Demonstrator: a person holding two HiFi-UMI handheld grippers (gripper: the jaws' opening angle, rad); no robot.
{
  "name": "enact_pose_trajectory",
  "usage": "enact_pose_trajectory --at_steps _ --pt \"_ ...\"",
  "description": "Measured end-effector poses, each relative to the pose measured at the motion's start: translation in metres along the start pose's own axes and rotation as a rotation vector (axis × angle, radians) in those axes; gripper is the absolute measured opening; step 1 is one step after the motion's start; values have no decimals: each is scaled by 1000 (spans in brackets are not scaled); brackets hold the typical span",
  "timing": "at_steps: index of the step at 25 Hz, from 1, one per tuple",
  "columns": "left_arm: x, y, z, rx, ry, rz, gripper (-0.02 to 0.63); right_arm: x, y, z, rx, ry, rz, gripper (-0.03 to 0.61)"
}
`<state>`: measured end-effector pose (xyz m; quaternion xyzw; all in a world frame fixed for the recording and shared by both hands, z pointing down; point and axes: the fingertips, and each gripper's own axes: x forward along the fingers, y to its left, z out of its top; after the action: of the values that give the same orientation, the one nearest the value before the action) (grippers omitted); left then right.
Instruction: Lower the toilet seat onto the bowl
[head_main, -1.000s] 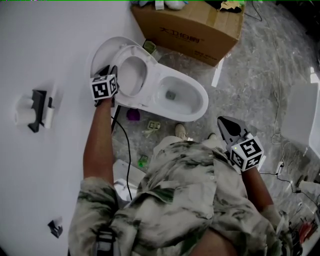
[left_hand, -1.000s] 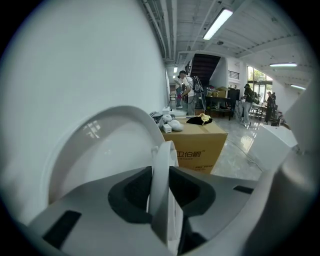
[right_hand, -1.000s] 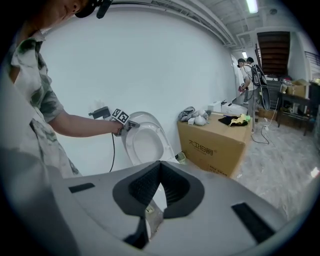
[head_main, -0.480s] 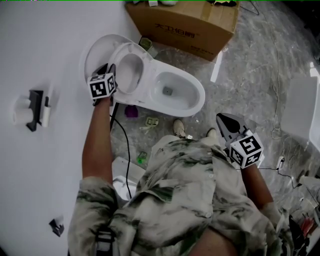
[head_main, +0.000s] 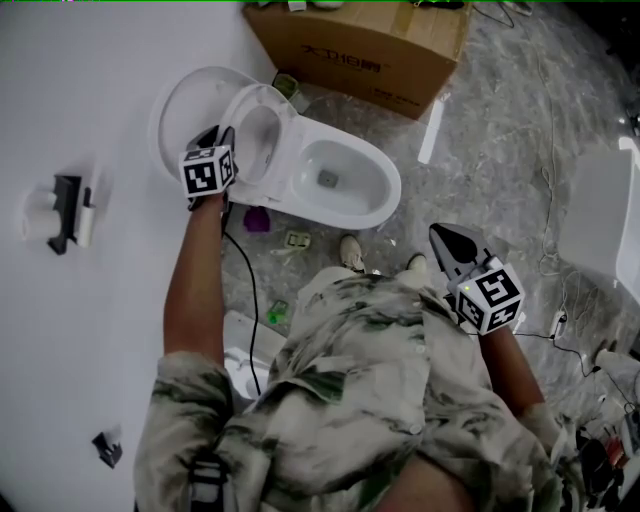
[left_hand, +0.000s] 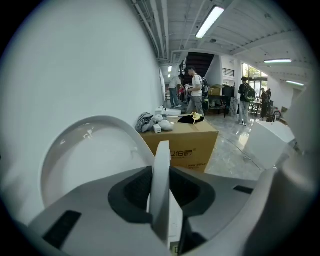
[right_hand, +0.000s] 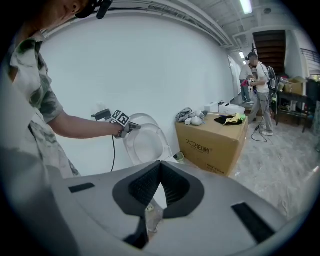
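The white toilet bowl stands by the wall with its lid up against the wall. The seat ring stands raised, tilted a little off the lid. My left gripper is at the seat's upper rim. In the left gripper view the seat's edge runs upright between the dark pads of my left gripper, which press on both its sides, with the lid behind. My right gripper hangs in the air by the person's right side, its jaws shut with nothing between them.
A large cardboard box stands just behind the toilet. A black cable, a purple object and small litter lie on the marble floor by the bowl. A black holder is fixed on the wall. People stand far off.
The seat has come slightly further away from the lid with my left gripper on it. My right gripper has barely moved.
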<state>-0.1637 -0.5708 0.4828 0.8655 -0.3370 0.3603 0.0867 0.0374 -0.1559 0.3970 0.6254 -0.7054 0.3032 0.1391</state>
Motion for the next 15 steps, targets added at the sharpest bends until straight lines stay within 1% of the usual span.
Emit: enact_pose_trajectory --at_steps 4,15 --pt "-3 -20 0 11 2 11 117 -15 -11 -6 1 -6 -2 22" --pt "-9 -75 -5 53 34 3 118 -51 -31 -23 3 -5 0 23"
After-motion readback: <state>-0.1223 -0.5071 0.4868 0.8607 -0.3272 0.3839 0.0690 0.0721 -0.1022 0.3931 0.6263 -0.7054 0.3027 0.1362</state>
